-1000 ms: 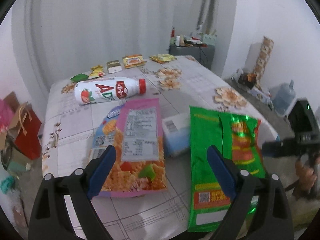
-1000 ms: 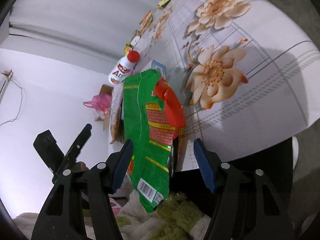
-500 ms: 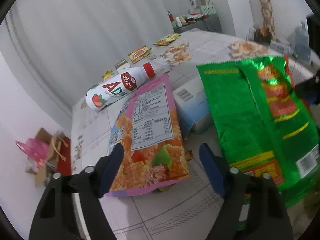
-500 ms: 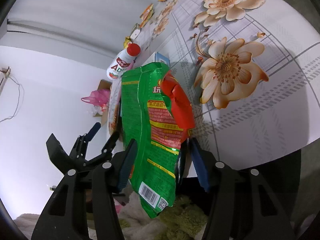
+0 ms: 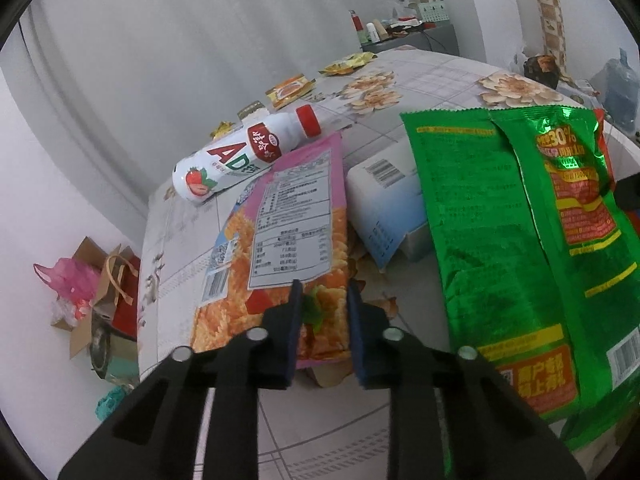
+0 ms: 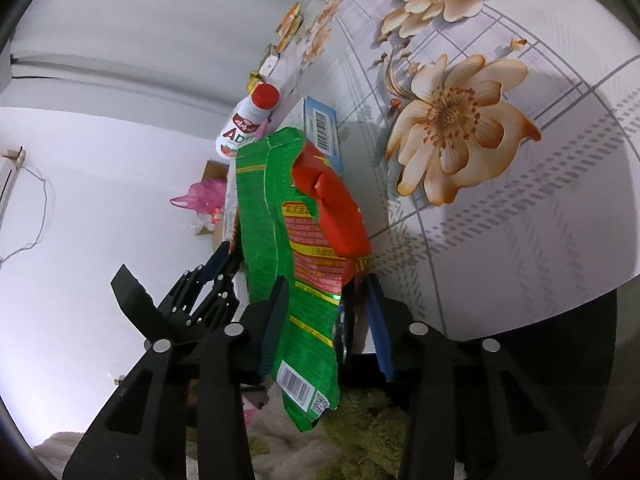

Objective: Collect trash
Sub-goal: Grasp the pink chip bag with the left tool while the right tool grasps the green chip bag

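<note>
In the left wrist view, the left gripper, which a second ago stood wide above the table, has dropped onto the near end of the pink snack bag; its jaws are closing around that end, though whether the pads already pinch it cannot be told. The white bottle and the blue-white box lie behind, untouched. In the right wrist view, the right gripper has narrowed around the green snack bag, which overhangs the table edge; the jaws are closing, one pad at the bag, the other apparently still short. Both pickups look nearly secured, so lifting should follow.
</note>
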Available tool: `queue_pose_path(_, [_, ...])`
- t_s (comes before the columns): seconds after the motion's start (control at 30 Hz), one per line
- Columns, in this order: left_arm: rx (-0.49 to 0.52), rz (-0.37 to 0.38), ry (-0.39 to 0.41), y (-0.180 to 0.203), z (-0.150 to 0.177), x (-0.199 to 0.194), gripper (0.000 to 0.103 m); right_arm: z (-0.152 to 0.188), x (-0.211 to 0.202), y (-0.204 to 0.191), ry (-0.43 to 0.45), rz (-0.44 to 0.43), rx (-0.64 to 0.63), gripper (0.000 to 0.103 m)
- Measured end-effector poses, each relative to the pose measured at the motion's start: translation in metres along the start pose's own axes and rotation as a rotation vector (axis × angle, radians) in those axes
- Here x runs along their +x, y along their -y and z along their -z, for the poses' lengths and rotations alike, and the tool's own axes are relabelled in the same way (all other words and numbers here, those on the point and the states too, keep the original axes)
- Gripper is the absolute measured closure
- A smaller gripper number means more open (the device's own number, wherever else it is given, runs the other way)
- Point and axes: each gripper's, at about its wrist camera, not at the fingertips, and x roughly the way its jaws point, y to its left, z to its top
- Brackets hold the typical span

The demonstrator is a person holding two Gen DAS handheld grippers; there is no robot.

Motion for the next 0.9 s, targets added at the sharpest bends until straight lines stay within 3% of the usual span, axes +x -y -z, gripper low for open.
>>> queue_pose_path(0.27, [-0.013, -0.034, 0.031, 0.001, -0.001, -0.006, 0.093, 0.003, 0.004, 0.004, -0.007, 0.042, 0.011, 0.099])
queue_pose_path(0.4, [-0.050, -0.034, 0.053, -0.004, -0.002, -0.013, 0.094, 0.000, -0.011, 0.011, 0.042, 0.052, 0.015, 0.100])
queue_pose_path(0.63, [-0.098, 0.042, 0.092, 0.005, -0.008, -0.025, 0.095, -0.005, -0.043, 0.035, 0.146, 0.028, 0.104, 0.100])
queue_pose_path(0.77, [-0.086, 0.089, 0.084, 0.027, -0.006, -0.024, 0.095, -0.001, -0.037, 0.043, 0.137, 0.012, 0.135, 0.099])
queue_pose_path(0.9, [-0.005, 0.053, 0.112, 0.056, -0.002, -0.025, 0.095, 0.001, -0.031, 0.041, 0.111, -0.019, 0.133, 0.095])
